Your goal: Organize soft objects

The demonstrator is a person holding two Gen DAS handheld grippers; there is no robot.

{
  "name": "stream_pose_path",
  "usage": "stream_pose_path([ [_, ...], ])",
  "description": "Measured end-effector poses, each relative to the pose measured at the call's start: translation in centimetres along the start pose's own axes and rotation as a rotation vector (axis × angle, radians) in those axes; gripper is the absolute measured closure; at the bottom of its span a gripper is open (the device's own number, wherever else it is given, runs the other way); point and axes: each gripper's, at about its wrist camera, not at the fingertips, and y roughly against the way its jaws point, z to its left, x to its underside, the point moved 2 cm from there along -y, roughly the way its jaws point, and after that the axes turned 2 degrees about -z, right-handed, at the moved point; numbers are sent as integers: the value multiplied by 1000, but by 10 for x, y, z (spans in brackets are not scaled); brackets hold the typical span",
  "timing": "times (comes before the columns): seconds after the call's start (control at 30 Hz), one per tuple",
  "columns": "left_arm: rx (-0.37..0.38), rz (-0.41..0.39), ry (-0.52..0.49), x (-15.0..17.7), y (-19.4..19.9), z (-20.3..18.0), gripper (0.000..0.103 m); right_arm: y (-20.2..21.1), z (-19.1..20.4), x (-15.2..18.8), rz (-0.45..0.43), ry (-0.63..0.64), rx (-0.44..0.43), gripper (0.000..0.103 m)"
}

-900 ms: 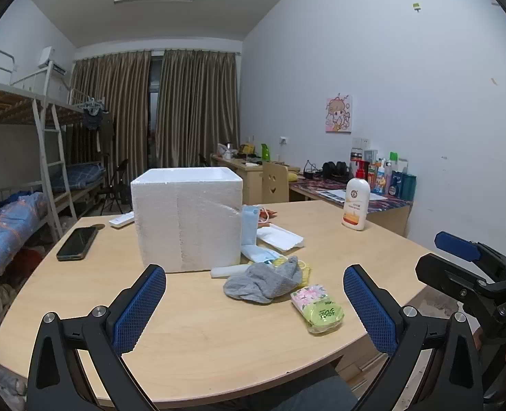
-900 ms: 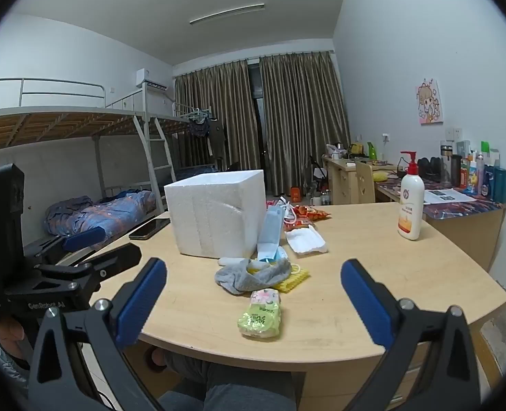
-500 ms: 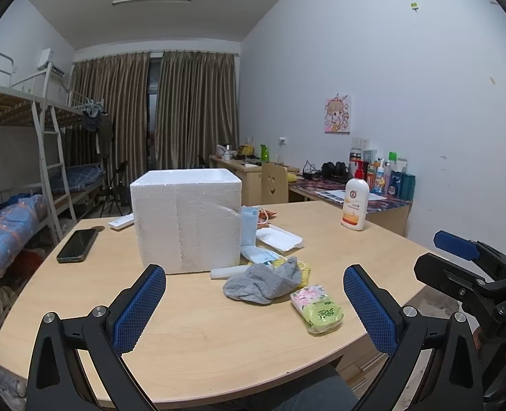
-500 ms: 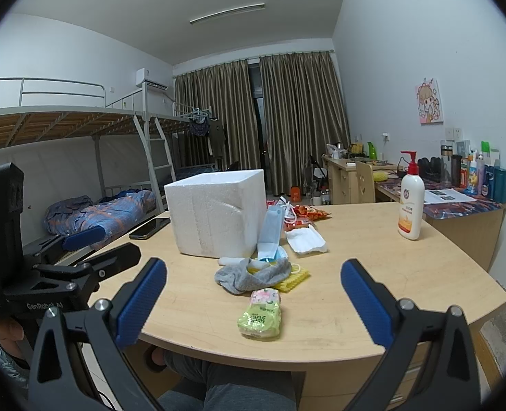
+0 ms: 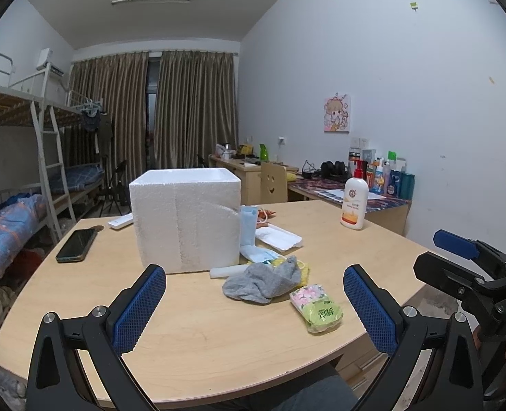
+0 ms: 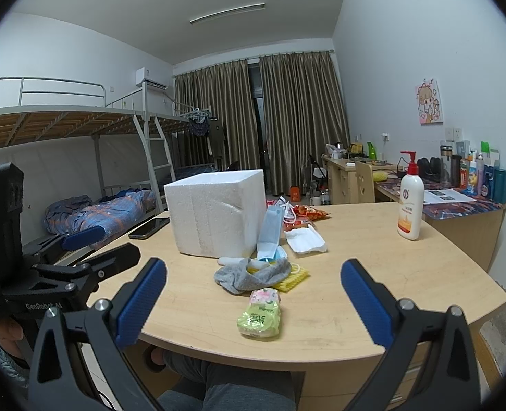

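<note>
From the left wrist view, the left tool is hovering over the near edge of the wooden surface with its blue pads spread wide apart, gripping nothing. The soft stuff is sitting in a little pile toward the near right part of the surface: a crumpled grey sock lying on top of something yellow, a green tissue pack just beside it toward the near edge, and a blue face mask leaning against the white foam box. Looks to me like nothing is being sorted yet, so we're at the very start. I'm guessing the box is the drop spot, and the next move is reaching down and closing on the sock or the tissue pack.

From the right wrist view, the right tool is also hanging wide open and empty, pointing at the same pile; the tissue pack is sitting nearest. The yellow thing is mostly buried under the sock, so I can't tell what it is. The box's inside isn't showing from either camera.
</note>
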Motion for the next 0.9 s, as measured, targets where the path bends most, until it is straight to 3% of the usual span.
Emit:
stream_pose_path([
  [0.9, 5, 3, -3, 1, 1, 0, 0, -4, 0, 0, 11, -4, 5, 0],
])
